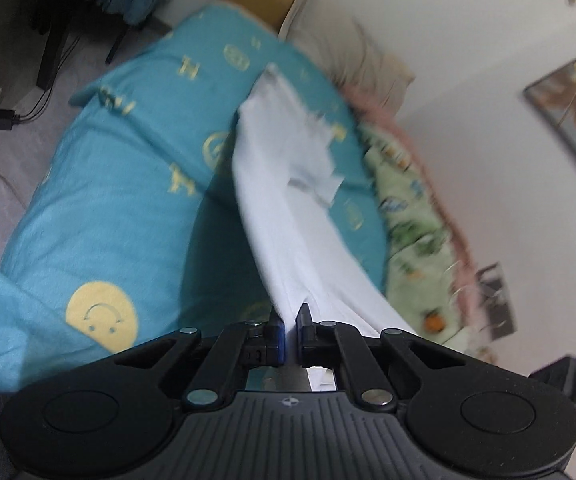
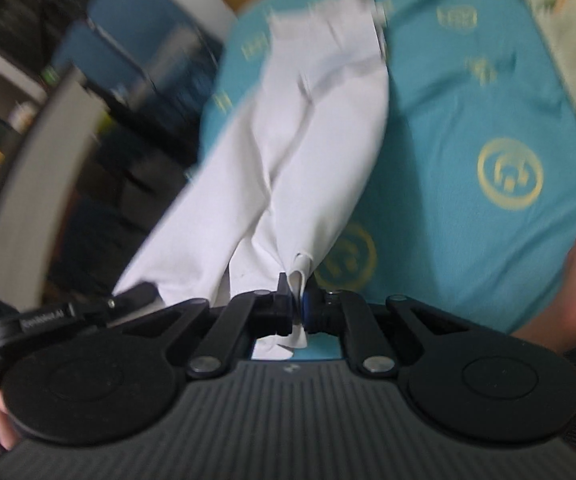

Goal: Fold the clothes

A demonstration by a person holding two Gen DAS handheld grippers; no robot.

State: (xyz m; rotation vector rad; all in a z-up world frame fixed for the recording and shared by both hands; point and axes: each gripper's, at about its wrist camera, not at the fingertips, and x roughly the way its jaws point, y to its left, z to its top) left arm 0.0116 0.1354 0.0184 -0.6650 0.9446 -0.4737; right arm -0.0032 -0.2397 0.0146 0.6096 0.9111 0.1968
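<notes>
The white garment (image 1: 288, 200) is thin matt cloth, softly creased. The teal blanket (image 1: 128, 184) looks fleecy (yellow print). Each claw is matt black plastic with shiny metal rivets (image 1: 376, 395).

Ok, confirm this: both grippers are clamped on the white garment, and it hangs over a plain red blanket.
Not quite. Both the left gripper and right gripper are shut on the white garment, but the blanket beneath is teal with yellow motifs, not plain red; the left wrist view shows it.
</notes>
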